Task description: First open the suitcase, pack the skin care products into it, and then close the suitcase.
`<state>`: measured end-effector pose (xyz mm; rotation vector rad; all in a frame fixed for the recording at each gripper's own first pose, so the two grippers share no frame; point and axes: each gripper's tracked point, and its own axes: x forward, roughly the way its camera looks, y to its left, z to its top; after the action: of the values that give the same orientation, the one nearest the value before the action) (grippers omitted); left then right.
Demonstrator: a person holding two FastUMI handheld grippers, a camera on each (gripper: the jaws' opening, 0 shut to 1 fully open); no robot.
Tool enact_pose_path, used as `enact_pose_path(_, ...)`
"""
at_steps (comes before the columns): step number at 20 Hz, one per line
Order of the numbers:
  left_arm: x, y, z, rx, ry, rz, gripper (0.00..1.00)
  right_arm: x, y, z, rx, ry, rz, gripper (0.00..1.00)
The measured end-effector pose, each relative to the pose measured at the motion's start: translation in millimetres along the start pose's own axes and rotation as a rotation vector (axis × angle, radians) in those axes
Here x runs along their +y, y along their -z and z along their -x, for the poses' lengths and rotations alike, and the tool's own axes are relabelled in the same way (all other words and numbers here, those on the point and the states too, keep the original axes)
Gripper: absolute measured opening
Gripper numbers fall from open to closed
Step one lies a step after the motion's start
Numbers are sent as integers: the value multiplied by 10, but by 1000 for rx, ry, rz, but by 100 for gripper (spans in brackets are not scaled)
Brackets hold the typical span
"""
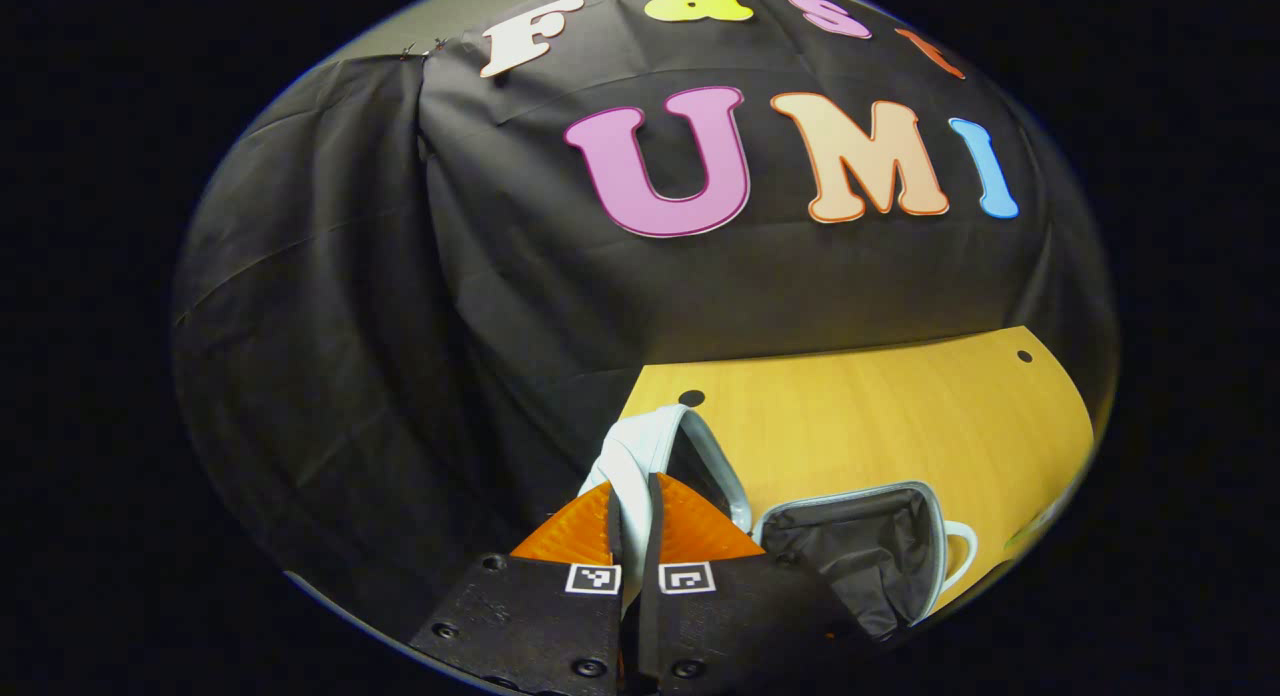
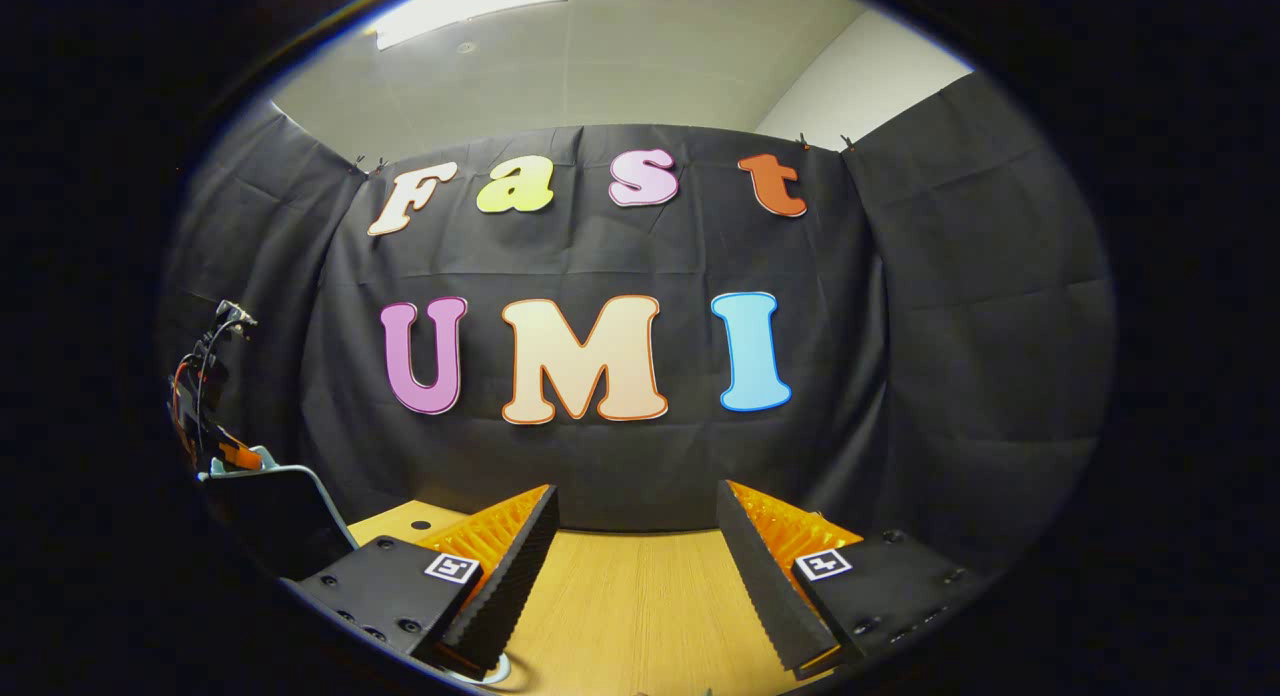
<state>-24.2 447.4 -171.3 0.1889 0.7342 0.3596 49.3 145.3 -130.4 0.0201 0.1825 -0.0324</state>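
A small pale blue suitcase lies open on the wooden table (image 1: 880, 426). Its lid (image 1: 660, 446) is raised, and my left gripper (image 1: 632, 496) is shut on the lid's rim. The black-lined base (image 1: 870, 556) sits just to the right of the fingers, with a pale handle on its far side. In the right gripper view the lid (image 2: 275, 516) stands up at the far left, with the left gripper (image 2: 225, 454) on its top edge. My right gripper (image 2: 635, 506) hangs open over the bare table (image 2: 640, 596), with nothing between its fingers.
Black cloth walls close the booth behind and to both sides of the table. A small greenish thing (image 1: 1030, 531) peeks in at the table's right edge, too cut off to identify. Bare wood lies beyond the suitcase.
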Motion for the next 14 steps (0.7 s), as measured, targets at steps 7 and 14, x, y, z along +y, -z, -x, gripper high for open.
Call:
enact_pose_path(7,521,298,-215,18,-5,99,0,382,34,3,8,-13,44,98)
enact_pose_path(14,1009,596,-461,26,-93,112,0,591,131,3,39,-20,75,100)
